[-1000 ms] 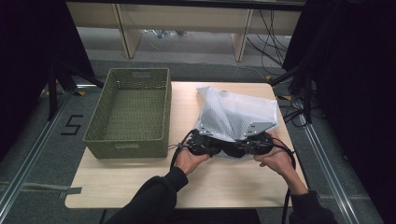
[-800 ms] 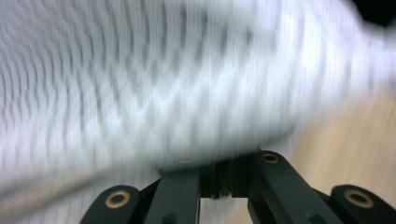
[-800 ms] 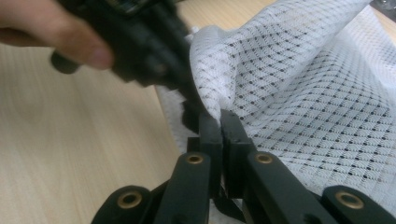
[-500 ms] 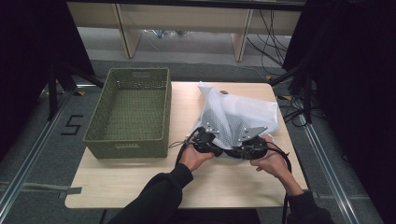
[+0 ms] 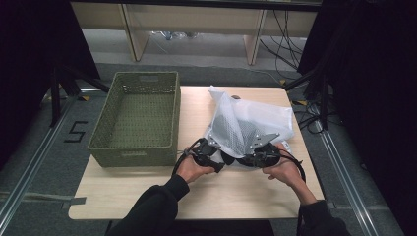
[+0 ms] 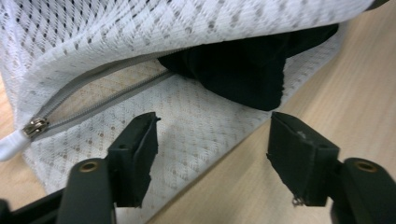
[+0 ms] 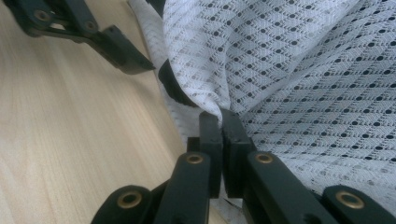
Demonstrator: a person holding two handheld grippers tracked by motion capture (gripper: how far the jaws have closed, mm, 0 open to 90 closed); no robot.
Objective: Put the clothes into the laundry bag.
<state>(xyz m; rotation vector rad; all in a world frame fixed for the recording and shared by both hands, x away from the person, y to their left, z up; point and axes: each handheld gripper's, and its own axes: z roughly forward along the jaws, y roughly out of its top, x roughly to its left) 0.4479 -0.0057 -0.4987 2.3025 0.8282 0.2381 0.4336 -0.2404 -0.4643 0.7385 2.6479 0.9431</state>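
Note:
A white mesh laundry bag [image 5: 248,123] lies on the right half of the wooden table [image 5: 147,191]. Its zipper [image 6: 93,100] is open and a black garment [image 6: 238,70] sits inside the mouth. My left gripper [image 6: 212,140] is open, its jaws spread over the bag's lower layer just before the opening; it shows in the high view [image 5: 214,160] at the bag's near edge. My right gripper [image 7: 220,126] is shut on a pinch of the bag's upper mesh layer [image 7: 280,70], which is lifted. It is in the high view [image 5: 253,157] beside the left one.
An olive-green plastic basket [image 5: 137,118], with nothing in it, stands on the left half of the table. The person's hands and dark sleeves [image 5: 152,211] come in from the near edge. Cables [image 5: 295,162] trail from the grippers. Bare wood lies in front of the bag.
The upper layer of the bag has been lifted higher at its near edge, which opens the mouth. Both grippers have shifted slightly toward the person and closer together.

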